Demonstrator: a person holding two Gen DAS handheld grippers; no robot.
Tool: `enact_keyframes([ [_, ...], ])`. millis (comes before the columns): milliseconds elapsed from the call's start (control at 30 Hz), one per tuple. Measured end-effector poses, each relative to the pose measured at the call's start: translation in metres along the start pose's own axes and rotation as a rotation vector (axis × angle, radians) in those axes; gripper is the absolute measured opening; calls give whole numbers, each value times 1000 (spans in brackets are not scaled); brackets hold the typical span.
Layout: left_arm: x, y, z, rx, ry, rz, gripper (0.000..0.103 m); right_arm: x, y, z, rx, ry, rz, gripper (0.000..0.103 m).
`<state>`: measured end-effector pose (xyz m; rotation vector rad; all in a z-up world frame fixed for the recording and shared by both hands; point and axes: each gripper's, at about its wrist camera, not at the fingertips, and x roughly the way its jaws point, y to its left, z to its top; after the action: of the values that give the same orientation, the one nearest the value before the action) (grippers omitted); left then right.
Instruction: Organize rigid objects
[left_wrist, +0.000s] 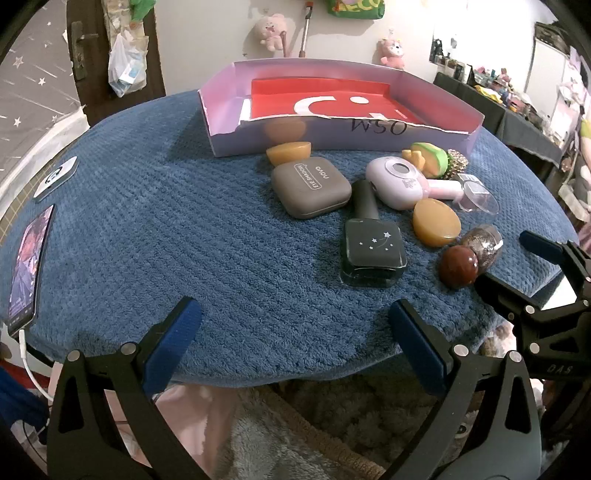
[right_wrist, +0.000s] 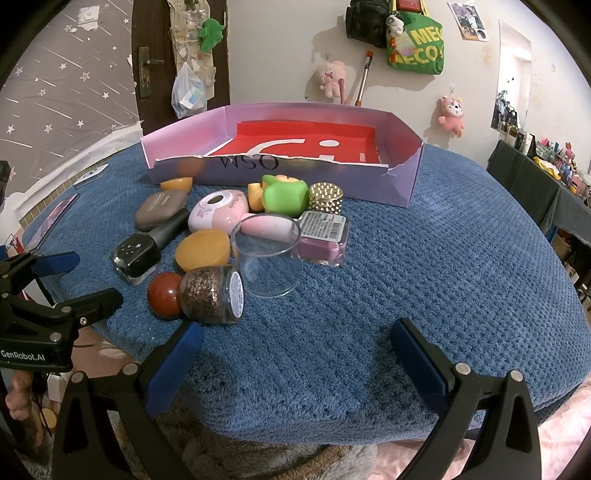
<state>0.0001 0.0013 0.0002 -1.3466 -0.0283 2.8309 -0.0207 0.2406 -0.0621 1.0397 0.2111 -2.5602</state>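
Observation:
A shallow purple box (left_wrist: 343, 138) (right_wrist: 295, 173) with a red floor stands at the far side of the blue towel. In front of it lies a cluster: a grey eyeshadow case (left_wrist: 312, 190) (right_wrist: 160, 208), a black polish bottle (left_wrist: 373, 247) (right_wrist: 138, 254), a pink mini fan (left_wrist: 399, 181) (right_wrist: 218, 212), a green toy (right_wrist: 284, 197), orange pebbles (left_wrist: 436, 223) (right_wrist: 203, 253), a clear cup (right_wrist: 266, 258), a glitter jar (right_wrist: 210, 295) and a purple polish bottle (right_wrist: 325, 236). My left gripper (left_wrist: 295, 310) (right_wrist: 92, 277) and right gripper (right_wrist: 297, 330) (left_wrist: 506, 260) hover open and empty at the near edge.
A phone (left_wrist: 29, 266) on a white cable and a white card (left_wrist: 55, 177) lie at the towel's left edge. Plush toys and a green bag (right_wrist: 415, 42) hang on the wall behind. A dark shelf (right_wrist: 532, 177) of small items stands to the right.

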Motion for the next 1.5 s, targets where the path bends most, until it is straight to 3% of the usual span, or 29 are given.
enact_keyframes([
  [1333, -1, -5, 0, -1, 3, -14, 103, -1, 2, 1, 6, 3, 16, 103],
  [1500, -6, -3, 3, -7, -5, -28, 96, -3, 5, 2, 11, 2, 52, 103],
])
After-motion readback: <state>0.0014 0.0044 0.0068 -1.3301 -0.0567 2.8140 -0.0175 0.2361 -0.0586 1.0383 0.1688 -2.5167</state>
